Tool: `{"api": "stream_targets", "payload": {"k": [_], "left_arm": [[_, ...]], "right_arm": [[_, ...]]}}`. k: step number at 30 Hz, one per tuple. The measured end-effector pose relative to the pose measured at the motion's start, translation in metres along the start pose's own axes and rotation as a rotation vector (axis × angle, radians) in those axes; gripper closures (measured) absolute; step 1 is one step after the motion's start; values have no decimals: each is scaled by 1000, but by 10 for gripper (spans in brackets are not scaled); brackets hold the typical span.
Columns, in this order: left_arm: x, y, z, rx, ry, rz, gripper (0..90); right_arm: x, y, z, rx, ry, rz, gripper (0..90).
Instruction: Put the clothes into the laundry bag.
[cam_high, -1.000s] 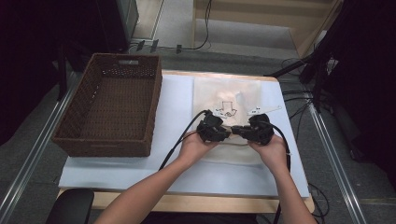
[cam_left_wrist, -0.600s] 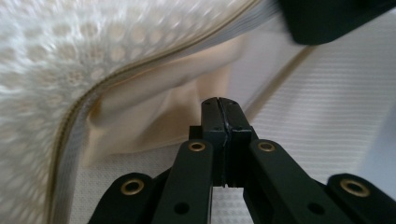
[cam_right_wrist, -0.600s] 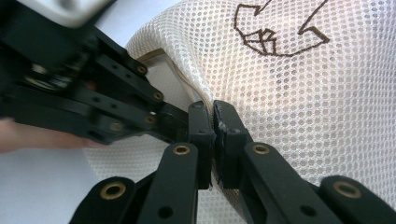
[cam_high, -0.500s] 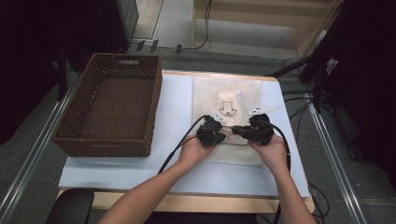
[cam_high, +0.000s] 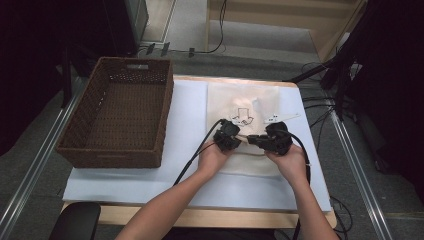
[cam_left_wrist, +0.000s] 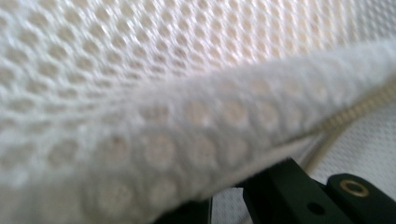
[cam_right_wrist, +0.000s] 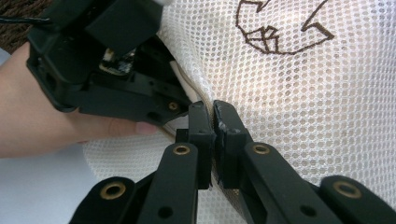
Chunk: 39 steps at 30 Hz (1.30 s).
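wicker comes first at the left — a dark brown rectangular woven basket (cam_high: 117, 120) standing on the pale blue table top (cam_high: 185, 125), well apart from the hands. just right of it lies a white mesh fabric bag with a brown printed outline (cam_high: 245, 102), flat on the table's middle. the left gripper (cam_high: 231, 140) sits at the bag's near part; mesh folds right over its jaws (cam_left_wrist: 187, 140), though i cannot tell how far apart they stand. the right gripper (cam_right_wrist: 214, 122) — jaws pressed together — pinches a fold of the mesh, just beside the left one.
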<state>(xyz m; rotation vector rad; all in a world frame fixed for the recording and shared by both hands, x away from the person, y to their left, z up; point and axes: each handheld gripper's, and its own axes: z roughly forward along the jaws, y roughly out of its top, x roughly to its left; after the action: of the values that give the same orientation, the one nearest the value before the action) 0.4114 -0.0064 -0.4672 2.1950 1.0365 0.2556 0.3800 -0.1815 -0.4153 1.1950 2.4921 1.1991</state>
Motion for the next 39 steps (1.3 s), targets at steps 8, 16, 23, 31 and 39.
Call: {"api": "stream_targets", "payload": {"k": [8,16,23,31,39], "left_arm": [[3,6,6,-15,14,-53,900],[6,6,5,-7,-11,-44,882],[6,0,-13,6,-89,-7,827],[4,-6,-47,-19,-140,52,803],[8,-14,-77,-16,-197,69,765]], "right_arm": [[0,0,2,1,1,0,879],[0,1,4,3,0,3,879],[0,1,1,-7,3,-3,879],[1,0,-5,-27,0,-7,878],[2,0,-13,-36,0,-12,876]]}}
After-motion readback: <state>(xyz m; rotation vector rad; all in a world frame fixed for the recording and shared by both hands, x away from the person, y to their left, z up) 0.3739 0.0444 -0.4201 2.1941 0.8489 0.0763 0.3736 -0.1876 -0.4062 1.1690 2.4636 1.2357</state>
